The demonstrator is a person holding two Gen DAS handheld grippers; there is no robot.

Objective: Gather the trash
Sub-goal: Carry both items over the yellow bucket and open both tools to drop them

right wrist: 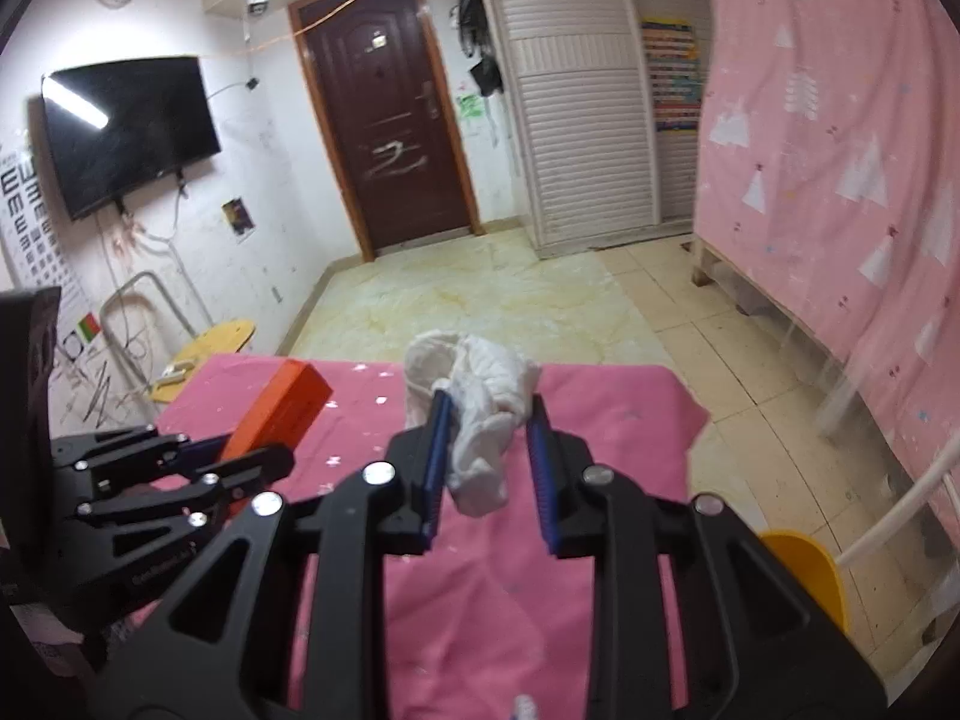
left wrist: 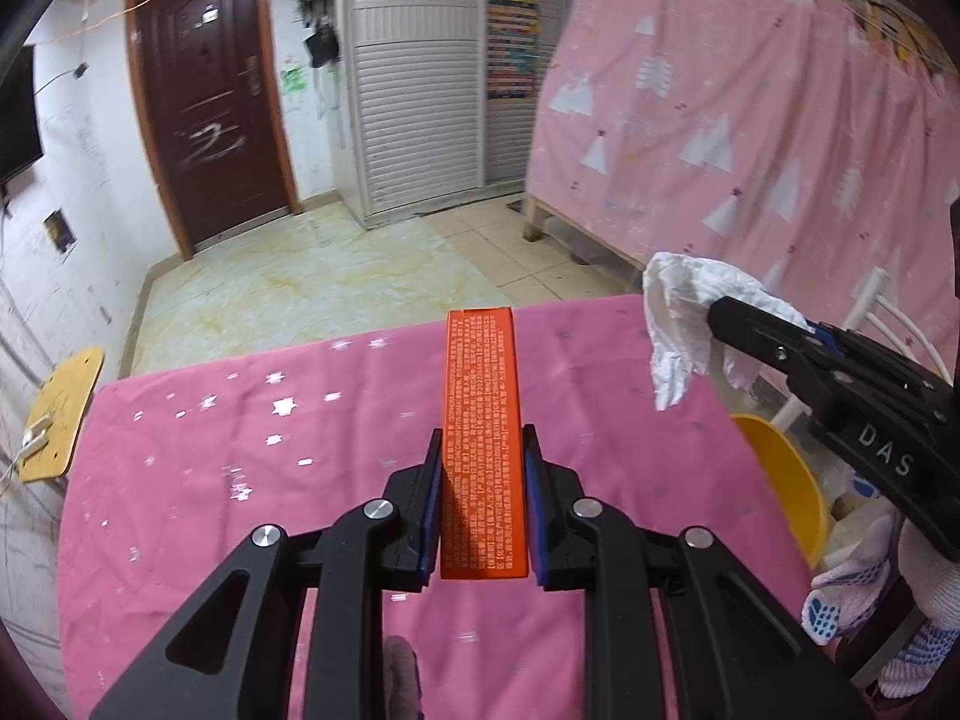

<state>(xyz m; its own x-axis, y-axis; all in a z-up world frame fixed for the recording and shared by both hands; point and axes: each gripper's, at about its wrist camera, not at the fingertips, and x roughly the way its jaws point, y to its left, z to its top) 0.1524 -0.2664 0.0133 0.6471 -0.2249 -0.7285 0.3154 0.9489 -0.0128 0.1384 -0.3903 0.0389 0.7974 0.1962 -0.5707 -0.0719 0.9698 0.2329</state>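
Observation:
A long orange box (left wrist: pixel 480 372) with white print sticks out forward between the blue pads of my left gripper (left wrist: pixel 482 438), which is shut on it above the pink-clothed table (left wrist: pixel 240 450). To its right my right gripper (left wrist: pixel 717 315) is shut on a crumpled white tissue (left wrist: pixel 675 312), held up off the table. In the right wrist view the tissue (right wrist: pixel 480 396) hangs between the fingers of the right gripper (right wrist: pixel 489 402), and the left gripper (right wrist: pixel 240 450) with the orange box (right wrist: pixel 282 408) is at the left. A yellow bin (left wrist: pixel 786 480) stands beside the table's right edge.
The yellow bin (right wrist: pixel 810 570) sits low at the right, next to a white chair frame (right wrist: pixel 900 504). A pink curtain (right wrist: pixel 840 180) runs along the right side. A wooden stool (left wrist: pixel 60 408) stands left of the table. A tiled floor (right wrist: pixel 480 300) leads to a brown door (right wrist: pixel 390 120).

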